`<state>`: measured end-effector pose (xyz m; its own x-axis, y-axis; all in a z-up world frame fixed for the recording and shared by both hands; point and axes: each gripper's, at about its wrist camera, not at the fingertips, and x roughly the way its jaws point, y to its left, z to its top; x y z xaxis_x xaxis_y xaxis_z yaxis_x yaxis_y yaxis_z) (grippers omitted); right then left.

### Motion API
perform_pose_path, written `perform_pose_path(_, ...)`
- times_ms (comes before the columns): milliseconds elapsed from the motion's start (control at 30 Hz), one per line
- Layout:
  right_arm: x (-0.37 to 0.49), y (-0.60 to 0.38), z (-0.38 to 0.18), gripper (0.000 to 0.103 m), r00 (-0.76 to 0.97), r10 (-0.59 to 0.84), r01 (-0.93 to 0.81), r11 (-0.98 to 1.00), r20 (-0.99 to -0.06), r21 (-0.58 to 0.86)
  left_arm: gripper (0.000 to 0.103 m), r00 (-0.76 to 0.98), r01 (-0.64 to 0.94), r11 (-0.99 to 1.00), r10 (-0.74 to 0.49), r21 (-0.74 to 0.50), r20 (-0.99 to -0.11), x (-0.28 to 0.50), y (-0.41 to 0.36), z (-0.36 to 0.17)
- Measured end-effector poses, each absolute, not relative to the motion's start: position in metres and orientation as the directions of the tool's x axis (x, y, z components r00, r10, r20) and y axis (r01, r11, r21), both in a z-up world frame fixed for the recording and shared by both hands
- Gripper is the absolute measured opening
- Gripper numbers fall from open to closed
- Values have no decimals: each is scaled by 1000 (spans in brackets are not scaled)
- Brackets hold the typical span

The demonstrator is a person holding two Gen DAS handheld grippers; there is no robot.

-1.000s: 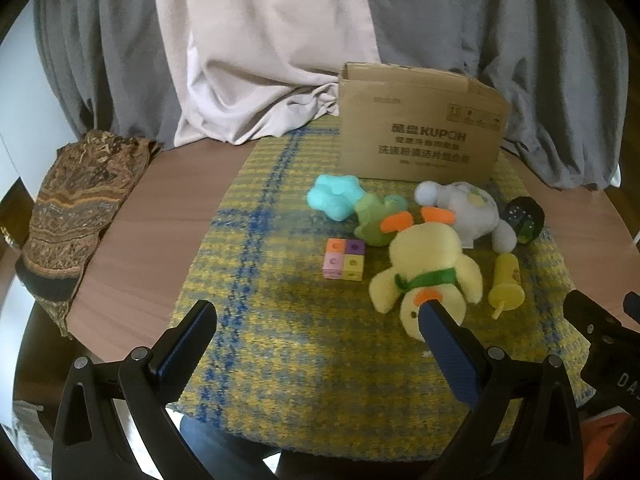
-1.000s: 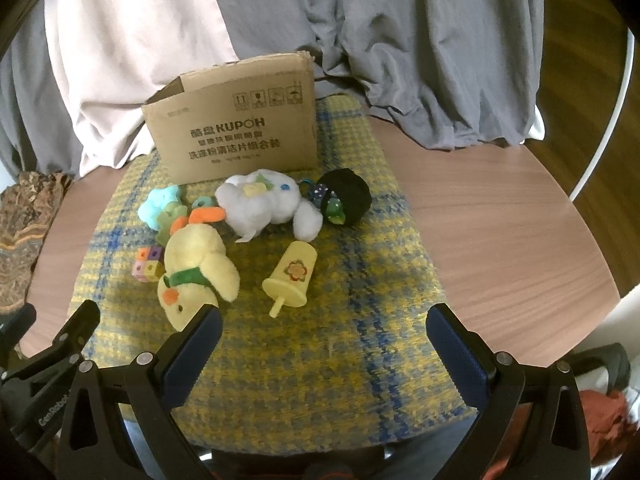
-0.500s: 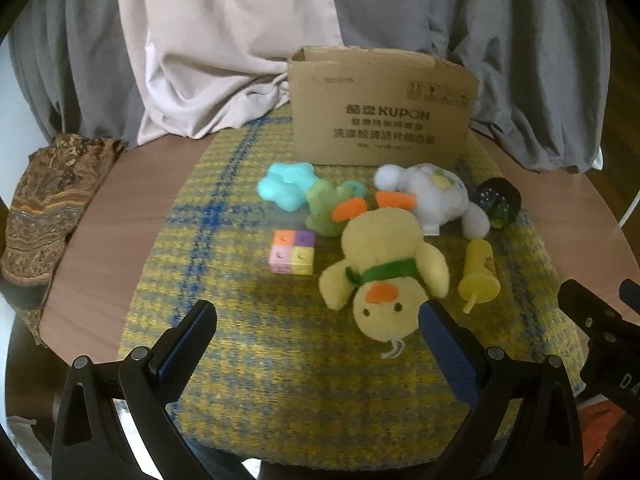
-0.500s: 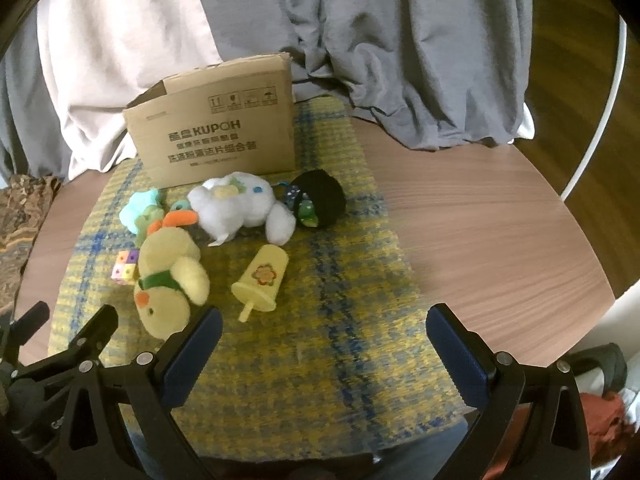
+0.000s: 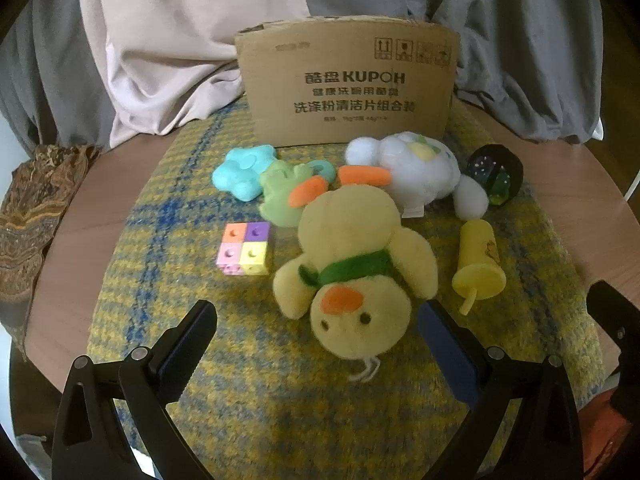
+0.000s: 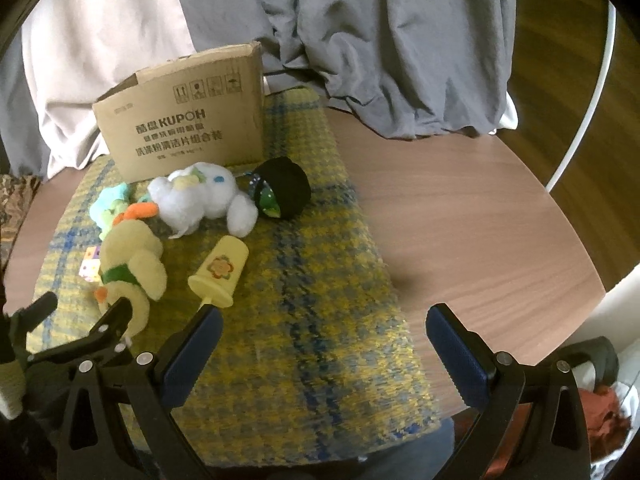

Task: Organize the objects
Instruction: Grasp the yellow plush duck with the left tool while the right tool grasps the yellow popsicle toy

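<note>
A yellow plush duck (image 5: 352,264) (image 6: 132,256) lies on a yellow-blue woven mat (image 5: 280,392), head toward me. My left gripper (image 5: 316,328) is open, its jaws on either side of the duck's head, not touching. Around it lie a colored block cube (image 5: 245,249), a teal star toy (image 5: 242,174), a green toy (image 5: 280,196), a white plush (image 5: 416,172) (image 6: 200,198), a black roll (image 5: 496,174) (image 6: 284,192) and a yellow popsicle toy (image 5: 478,260) (image 6: 220,270). A cardboard box (image 5: 348,84) (image 6: 184,124) stands behind. My right gripper (image 6: 320,328) is open and empty over the mat's near right part.
The round wooden table (image 6: 460,220) shows bare wood right of the mat. Grey and beige drapes (image 5: 180,48) hang behind. A patterned cloth (image 5: 28,216) lies on the left edge. The left gripper also shows in the right wrist view (image 6: 80,336).
My left gripper has moved forward and right toward the duck, which now sits between its jaws. My right gripper has shifted right and slightly closer to the table.
</note>
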<state>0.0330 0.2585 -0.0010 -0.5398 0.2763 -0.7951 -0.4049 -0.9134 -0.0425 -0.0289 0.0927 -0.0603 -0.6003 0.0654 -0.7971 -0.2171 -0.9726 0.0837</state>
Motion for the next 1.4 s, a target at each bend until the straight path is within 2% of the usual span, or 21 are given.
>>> perform_pose_path(133,32,259,-6,102,-533,278,-406,-913,-799,-48,101,-599,-226,-970,63,93,-798,-36,101,-66)
perform_pose_path(200,30,259,-8,102,-529,281,-405,-913,-801,-53,94,-594,-229,-968,60,97,-802,-40,104,-70)
perform_pose_path(267,29,260,-11,102,-526,278,-404,-913,-804,-52,79,-581,-234,-968,61,95,-811,-44,106,-75)
perform_pose_path(300,28,260,-12,102,-523,278,-403,-913,-806,-53,74,-572,-235,-968,63,90,-818,-45,106,-78)
perform_pose_path(500,26,259,-14,103,-524,285,-399,-915,-803,-65,56,-554,-255,-963,70,89,-830,-47,111,-87)
perform_pose_path(533,25,258,-15,103,-525,285,-396,-916,-802,-67,50,-555,-259,-962,74,88,-828,-46,112,-87)
perform_pose_path(967,8,239,-18,102,-560,221,-320,-947,-798,-38,46,-579,-224,-972,79,65,-811,-31,87,-75)
perform_pose_path(1400,-28,215,-30,102,-582,170,-264,-964,-795,-13,46,-643,-126,-988,15,87,-766,-31,52,-65)
